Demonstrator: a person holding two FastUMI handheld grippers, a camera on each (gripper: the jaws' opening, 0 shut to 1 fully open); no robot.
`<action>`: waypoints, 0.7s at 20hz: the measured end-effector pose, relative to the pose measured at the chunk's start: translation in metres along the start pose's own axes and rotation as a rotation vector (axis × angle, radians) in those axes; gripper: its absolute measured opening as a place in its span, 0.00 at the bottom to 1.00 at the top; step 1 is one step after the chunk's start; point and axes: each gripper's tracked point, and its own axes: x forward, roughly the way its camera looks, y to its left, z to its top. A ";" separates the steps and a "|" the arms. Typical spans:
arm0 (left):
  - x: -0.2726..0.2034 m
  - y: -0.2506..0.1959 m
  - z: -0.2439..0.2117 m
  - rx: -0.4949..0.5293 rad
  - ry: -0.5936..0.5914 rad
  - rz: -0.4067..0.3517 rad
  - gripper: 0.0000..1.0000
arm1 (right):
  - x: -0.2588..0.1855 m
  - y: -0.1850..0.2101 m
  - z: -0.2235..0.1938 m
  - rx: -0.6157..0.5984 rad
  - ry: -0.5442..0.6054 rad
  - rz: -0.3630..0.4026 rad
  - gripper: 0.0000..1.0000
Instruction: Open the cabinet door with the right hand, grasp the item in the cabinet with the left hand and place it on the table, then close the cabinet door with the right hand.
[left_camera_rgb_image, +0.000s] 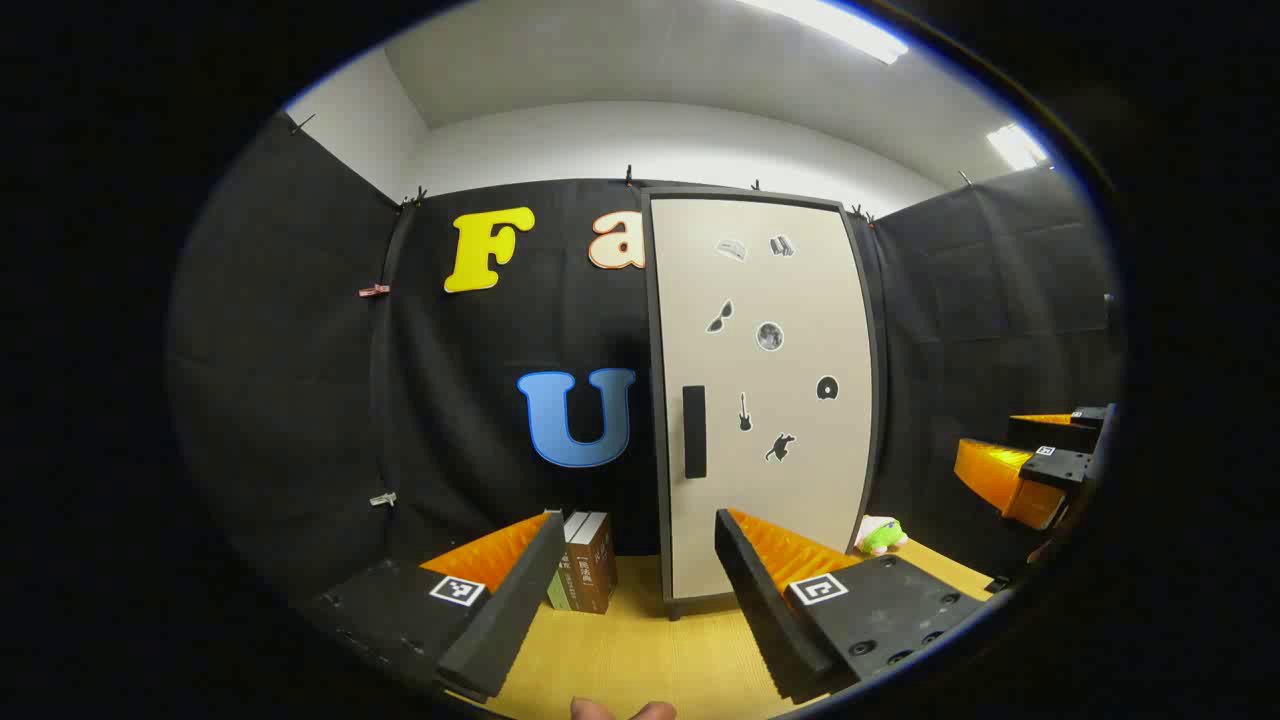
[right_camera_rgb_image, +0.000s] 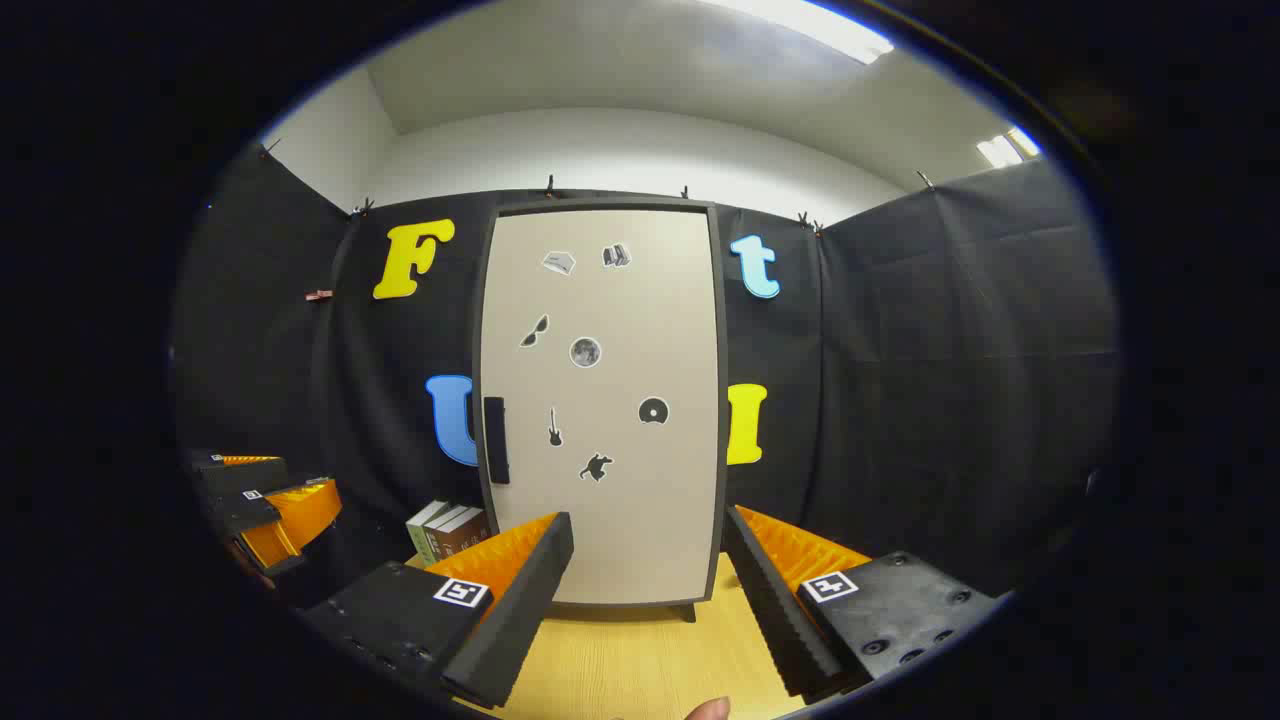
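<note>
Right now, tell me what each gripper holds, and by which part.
Nothing is held. The left gripper and right gripper are both open with nothing between their fingers, facing the shut cabinet door; its handle is untouched.

The cabinet (right_camera_rgb_image: 600, 400) stands on the table (right_camera_rgb_image: 640, 660) against the back wall, books (right_camera_rgb_image: 445, 532) just left of it.

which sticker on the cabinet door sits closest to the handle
The guitar sticker, just beside the handle on the cabinet door; the other stickers sit higher or farther across.
</note>
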 end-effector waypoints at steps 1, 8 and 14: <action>0.000 0.001 0.001 0.007 -0.004 0.004 0.95 | 0.000 0.001 0.001 0.001 0.000 0.004 0.97; -0.001 0.010 0.008 0.008 -0.026 0.024 0.94 | -0.001 0.006 0.009 0.006 -0.013 0.025 0.97; -0.004 0.021 0.008 0.006 -0.018 0.045 0.94 | -0.004 0.011 0.014 0.014 -0.015 0.040 0.97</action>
